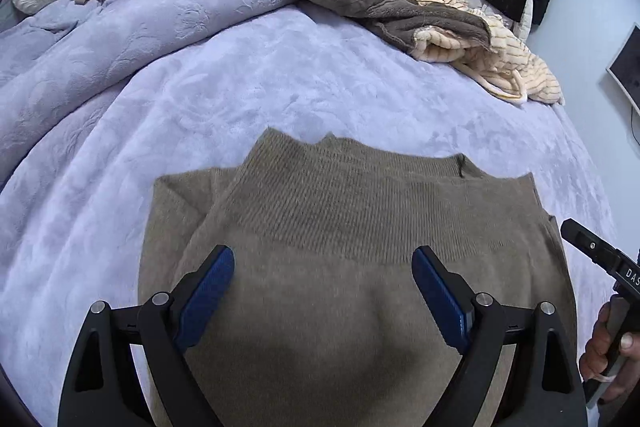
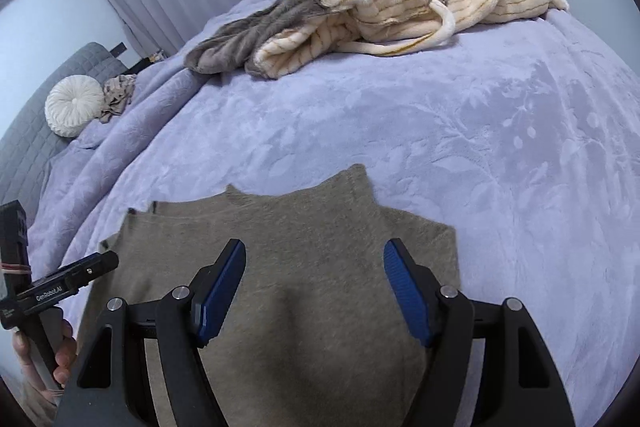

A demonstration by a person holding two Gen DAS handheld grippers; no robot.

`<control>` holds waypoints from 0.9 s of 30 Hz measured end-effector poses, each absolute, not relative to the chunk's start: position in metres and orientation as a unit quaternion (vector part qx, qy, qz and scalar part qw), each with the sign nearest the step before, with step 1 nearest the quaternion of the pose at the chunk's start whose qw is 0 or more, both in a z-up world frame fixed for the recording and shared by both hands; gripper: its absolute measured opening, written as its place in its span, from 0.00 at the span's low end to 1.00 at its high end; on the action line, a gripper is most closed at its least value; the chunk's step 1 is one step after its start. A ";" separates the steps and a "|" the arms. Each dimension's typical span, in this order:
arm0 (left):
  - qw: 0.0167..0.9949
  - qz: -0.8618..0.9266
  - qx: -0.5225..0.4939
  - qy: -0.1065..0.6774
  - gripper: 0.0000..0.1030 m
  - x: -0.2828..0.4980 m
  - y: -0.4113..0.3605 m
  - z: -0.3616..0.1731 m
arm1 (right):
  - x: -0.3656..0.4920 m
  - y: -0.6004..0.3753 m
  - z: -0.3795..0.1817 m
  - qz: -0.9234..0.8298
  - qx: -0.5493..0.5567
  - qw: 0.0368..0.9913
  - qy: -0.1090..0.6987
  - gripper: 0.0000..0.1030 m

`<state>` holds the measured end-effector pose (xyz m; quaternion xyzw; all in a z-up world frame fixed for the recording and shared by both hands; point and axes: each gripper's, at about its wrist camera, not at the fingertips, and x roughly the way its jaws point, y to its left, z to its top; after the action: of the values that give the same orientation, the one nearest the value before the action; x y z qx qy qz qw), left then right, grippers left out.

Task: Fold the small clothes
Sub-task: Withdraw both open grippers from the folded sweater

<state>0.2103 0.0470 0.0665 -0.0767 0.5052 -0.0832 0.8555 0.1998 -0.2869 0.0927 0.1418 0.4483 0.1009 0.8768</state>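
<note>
Over the taupe knit sweater [image 1: 344,267] on the bed [image 1: 200,99], both hand-held grippers [image 1: 323,291] [image 2: 315,291] are held apart, empty; a shallow pinch could let a layer be missed and the fold skewed.

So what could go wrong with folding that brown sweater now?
Both the left gripper and right gripper hang open above the brown sweater, holding nothing. A pinch might grab only the top layer, so the fold already made could come undone. The fluffy purple blanket underneath might get pinched too and bunch up with the sweater.
</note>
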 end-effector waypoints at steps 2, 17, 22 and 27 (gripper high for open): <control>0.856 -0.078 -0.065 0.506 0.88 0.187 0.049 0.066 | 0.181 -0.271 0.092 0.124 0.120 0.873 0.457 0.73; 0.837 -0.037 -0.057 0.542 0.88 0.105 0.072 0.049 | 0.082 -0.292 0.080 0.073 0.068 0.864 0.493 0.73; 0.843 -0.026 -0.083 0.531 0.88 0.069 0.094 0.061 | 0.044 -0.298 0.098 0.063 0.078 0.872 0.480 0.73; 0.816 -0.032 -0.225 0.532 0.88 0.035 0.155 0.040 | 0.009 -0.292 0.112 0.071 0.090 0.877 0.466 0.73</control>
<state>0.0352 0.1548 0.0399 -0.2249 0.5322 -0.0321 0.8156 0.0087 -0.2924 0.1122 0.0898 0.4661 0.0711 0.8773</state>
